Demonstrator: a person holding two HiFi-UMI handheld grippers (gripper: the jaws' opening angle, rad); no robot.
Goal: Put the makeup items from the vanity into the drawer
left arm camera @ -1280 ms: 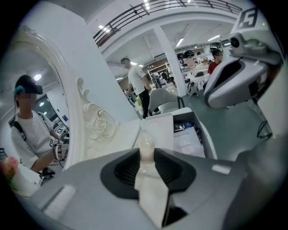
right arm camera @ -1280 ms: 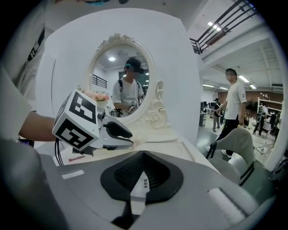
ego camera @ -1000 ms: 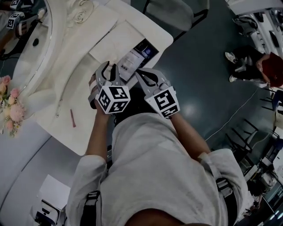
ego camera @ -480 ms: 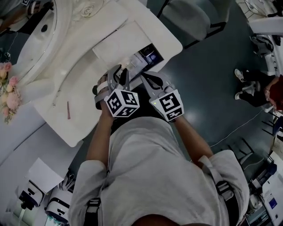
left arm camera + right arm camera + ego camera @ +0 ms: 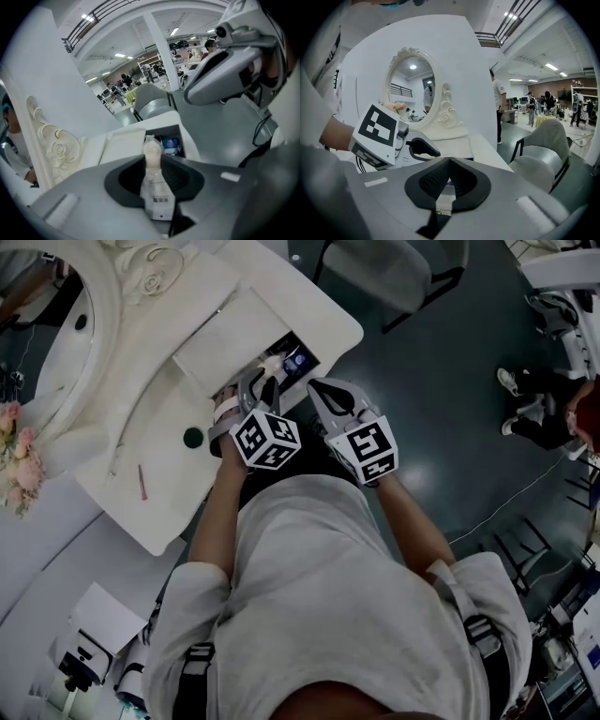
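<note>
left gripper: half closed on small bottle, gripped at its middle.
right gripper: jaws closed at tips, nothing held.
bottle: held close to open drawer, right end of vanity.
feel: prob. light, hard & smooth; could slip, so best gripped round the middle.

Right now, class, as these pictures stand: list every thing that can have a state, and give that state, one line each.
drawer: open, a blue-labelled pack inside.
left tool: shut on the bottle.
bottle: held upright in the left tool.
right tool: shut, tips together, nothing gripped.
pencil: lying flat on the vanity top, not in the drawer.
</note>
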